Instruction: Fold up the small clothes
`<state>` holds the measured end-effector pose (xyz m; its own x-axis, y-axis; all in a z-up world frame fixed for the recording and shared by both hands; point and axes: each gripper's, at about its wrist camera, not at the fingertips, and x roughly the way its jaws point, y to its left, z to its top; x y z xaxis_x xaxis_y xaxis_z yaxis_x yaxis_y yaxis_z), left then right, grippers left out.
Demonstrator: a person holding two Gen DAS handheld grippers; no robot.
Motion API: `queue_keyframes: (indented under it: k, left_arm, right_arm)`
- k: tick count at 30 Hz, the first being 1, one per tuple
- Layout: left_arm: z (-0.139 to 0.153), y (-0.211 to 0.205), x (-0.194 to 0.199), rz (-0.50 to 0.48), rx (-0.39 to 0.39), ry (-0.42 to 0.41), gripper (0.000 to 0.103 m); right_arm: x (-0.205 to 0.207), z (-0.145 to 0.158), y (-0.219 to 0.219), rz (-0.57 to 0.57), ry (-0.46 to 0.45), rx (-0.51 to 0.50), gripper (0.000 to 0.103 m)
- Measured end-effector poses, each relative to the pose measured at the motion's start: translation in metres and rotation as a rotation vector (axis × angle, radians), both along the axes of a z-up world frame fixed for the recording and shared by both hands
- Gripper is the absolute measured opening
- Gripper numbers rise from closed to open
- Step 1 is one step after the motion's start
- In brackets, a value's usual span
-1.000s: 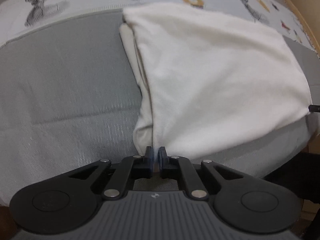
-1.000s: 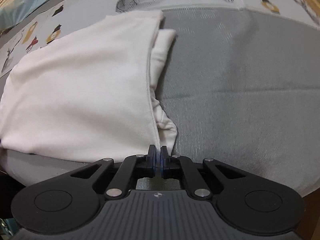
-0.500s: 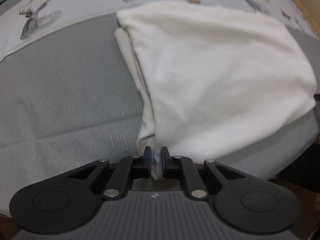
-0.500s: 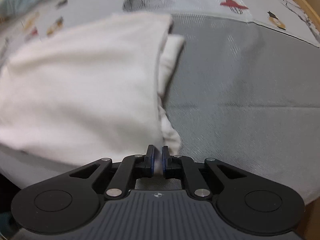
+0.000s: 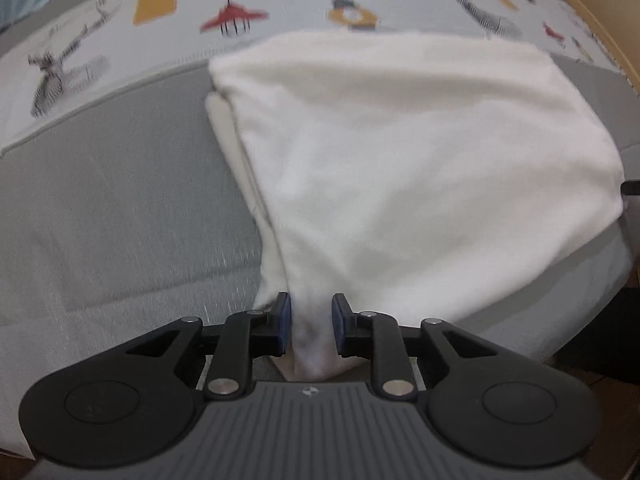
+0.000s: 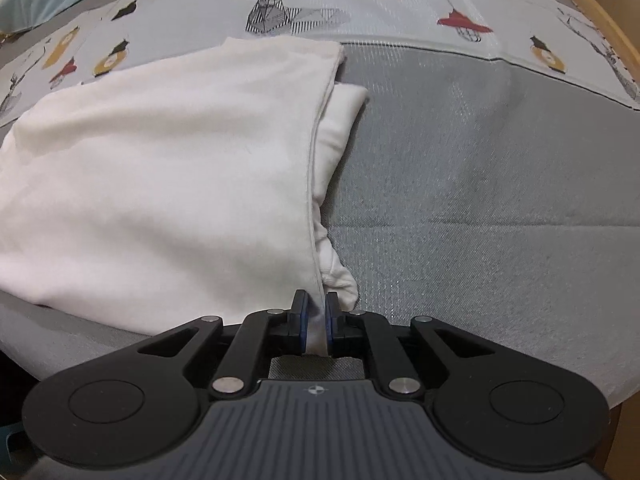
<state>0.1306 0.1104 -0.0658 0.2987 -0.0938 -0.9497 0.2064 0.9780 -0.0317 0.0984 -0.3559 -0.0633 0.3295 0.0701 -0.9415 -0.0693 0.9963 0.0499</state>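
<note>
A white garment (image 5: pixel 400 168) lies folded on the grey cloth (image 5: pixel 120 200), with a second layer showing along its left edge. Its near corner sits between the fingers of my left gripper (image 5: pixel 310 320), whose jaws stand clearly apart around the cloth. In the right wrist view the same garment (image 6: pixel 160 184) spreads to the left. My right gripper (image 6: pixel 316 316) has its jaws a narrow gap apart with the garment's hemmed near corner between the blue pads.
The grey cloth (image 6: pixel 480 200) covers the near surface. Behind it is a pale printed sheet (image 6: pixel 280 4) with deer and lamp pictures. A wooden edge (image 6: pixel 600 12) runs along the far right. The surface drops off at the front.
My left gripper's jaws have opened from shut to clearly apart around the corner. My right gripper's jaws have opened slightly. The garment has moved a little farther onto the printed sheet.
</note>
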Motion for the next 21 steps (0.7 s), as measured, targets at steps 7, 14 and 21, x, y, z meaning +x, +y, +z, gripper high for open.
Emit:
queue_keyframes:
  k: [7,14,21]
  left_arm:
    - [0.070,0.002,-0.035,0.019,-0.091,-0.228,0.048]
    - [0.134,0.007,-0.079,0.060,-0.084,-0.532,0.075]
    - [0.142,0.046,-0.091,0.439,-0.114,-0.644,0.076]
  right_arm:
    - [-0.017,0.035,0.009,-0.028,-0.136,0.007,0.008]
    - [-0.055,0.084,0.038,0.011,-0.352,0.027,0.021]
    - [-0.083,0.091,0.102,0.104,-0.422,0.119,0.034]
